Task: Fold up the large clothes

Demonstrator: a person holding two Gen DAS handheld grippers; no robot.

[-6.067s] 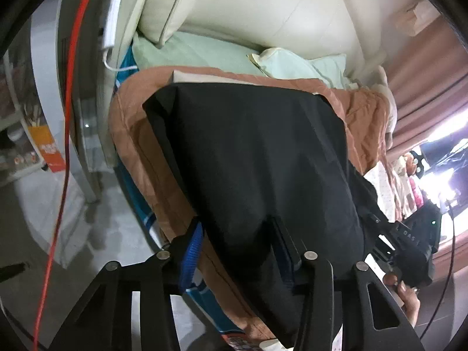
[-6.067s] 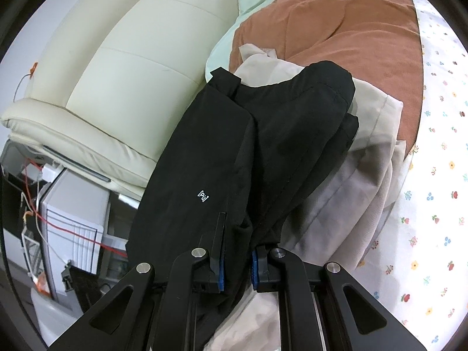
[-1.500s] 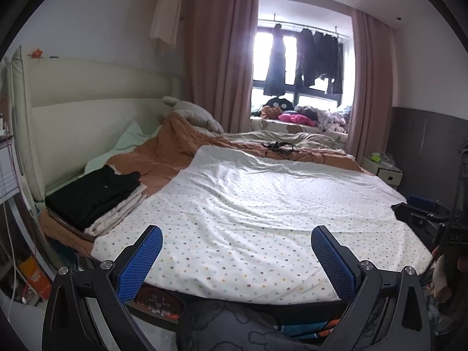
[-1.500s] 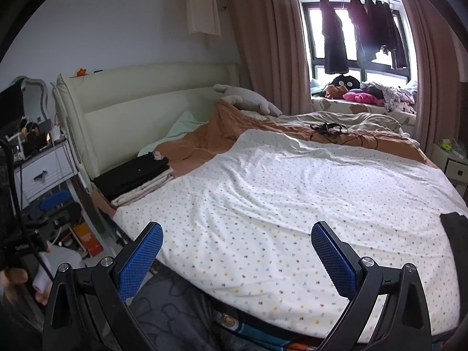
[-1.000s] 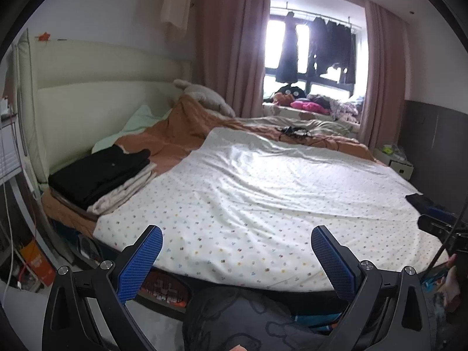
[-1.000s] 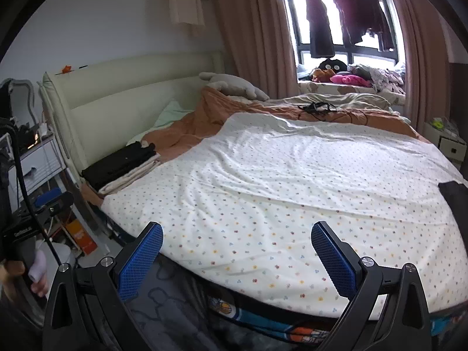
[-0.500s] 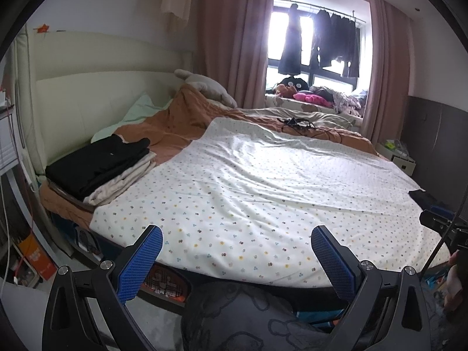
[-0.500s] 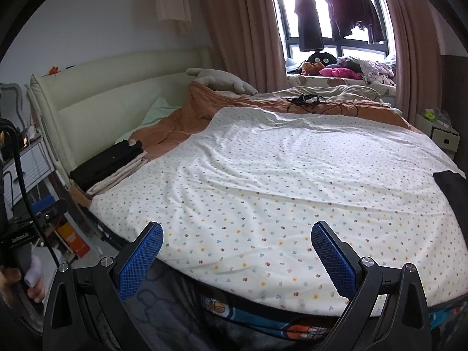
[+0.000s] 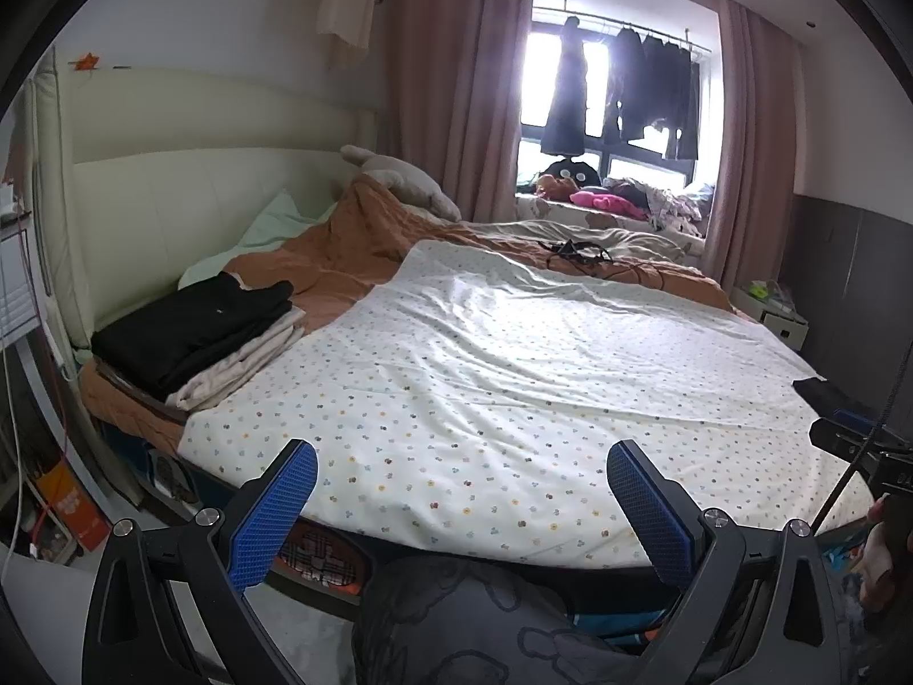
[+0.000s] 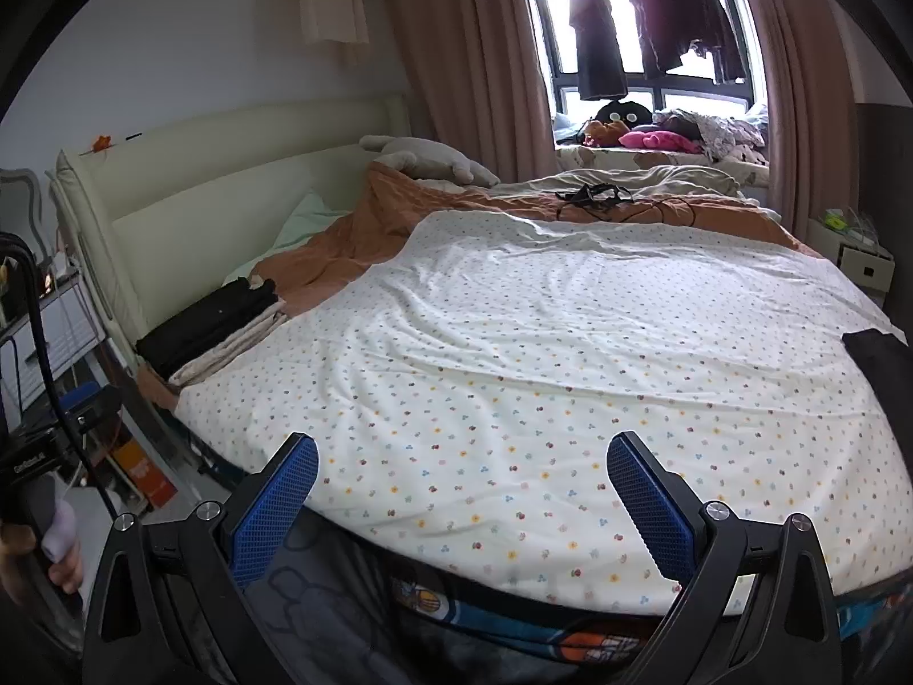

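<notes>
A folded black garment [image 9: 191, 334] lies on top of folded beige clothes [image 9: 239, 362] at the left corner of the bed, near the headboard; the same stack [image 10: 208, 328] shows in the right wrist view. Another dark garment [image 10: 881, 368] lies at the bed's right edge. My left gripper [image 9: 462, 499] is open and empty, held off the bed's near side. My right gripper [image 10: 462, 499] is also open with nothing between its blue pads. Both are well away from the stack.
A white dotted sheet [image 9: 513, 377] covers the bed, with an orange quilt [image 9: 354, 245] behind it and black cables [image 10: 596, 194] on it. A cream headboard [image 9: 171, 200] stands left, a nightstand [image 10: 861, 262] right, and floor clutter [image 9: 68, 508] lies at lower left.
Six seconds ago both grippers were shut on the black garment at the stack. They have let go, opened and drawn back to the bed's side; the view keeps drifting slightly.
</notes>
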